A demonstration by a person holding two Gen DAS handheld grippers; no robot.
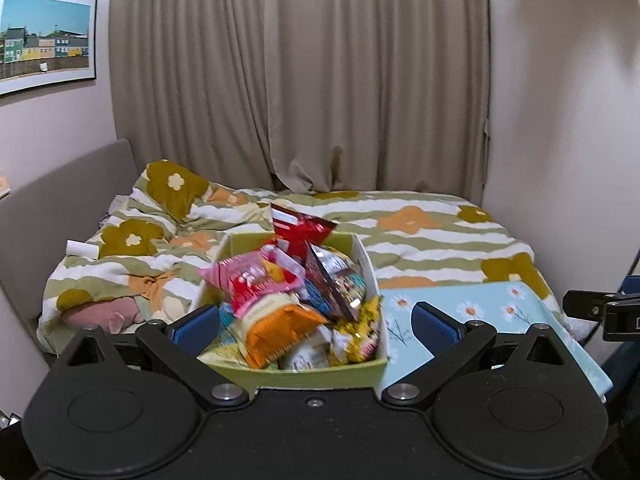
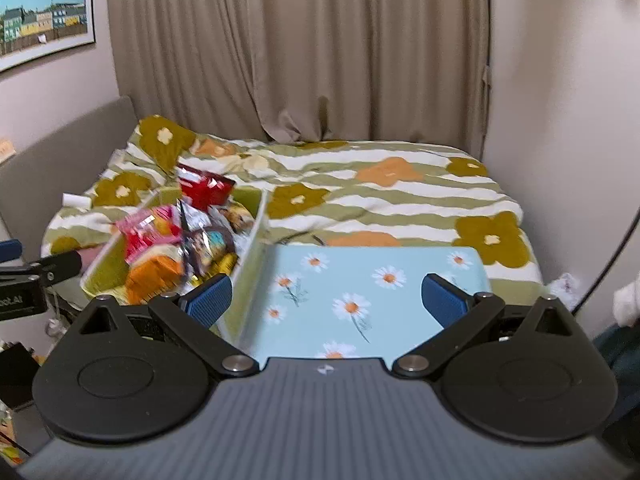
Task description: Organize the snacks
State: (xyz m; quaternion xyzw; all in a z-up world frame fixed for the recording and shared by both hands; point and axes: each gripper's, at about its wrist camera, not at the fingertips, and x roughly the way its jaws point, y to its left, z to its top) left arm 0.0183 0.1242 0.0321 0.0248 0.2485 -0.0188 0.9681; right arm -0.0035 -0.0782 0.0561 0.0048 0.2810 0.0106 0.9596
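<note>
A green box [image 1: 304, 378] [image 2: 250, 236] heaped with several snack packets stands on the bed: a red bag [image 1: 298, 228] [image 2: 204, 188] at the back, a pink bag [image 1: 252, 280] [image 2: 146, 232], an orange bag [image 1: 280, 332] [image 2: 154, 276], and a dark foil packet [image 1: 336, 280]. Right of it lies a light blue daisy-print tray [image 1: 492, 308] [image 2: 360, 292]. My left gripper [image 1: 314, 328] is open, its blue pads either side of the box's near end, nothing pressed. My right gripper [image 2: 326, 300] is open over the blue tray, holding nothing.
The bed [image 2: 400, 196] has a green-striped flower quilt, rumpled at the left. A pink soft toy [image 1: 104, 314] lies by the left edge. Beige curtains hang behind, a wall stands at the right, a grey headboard [image 1: 60, 200] at the left. The other gripper's clamp [image 1: 608, 312] shows at the right.
</note>
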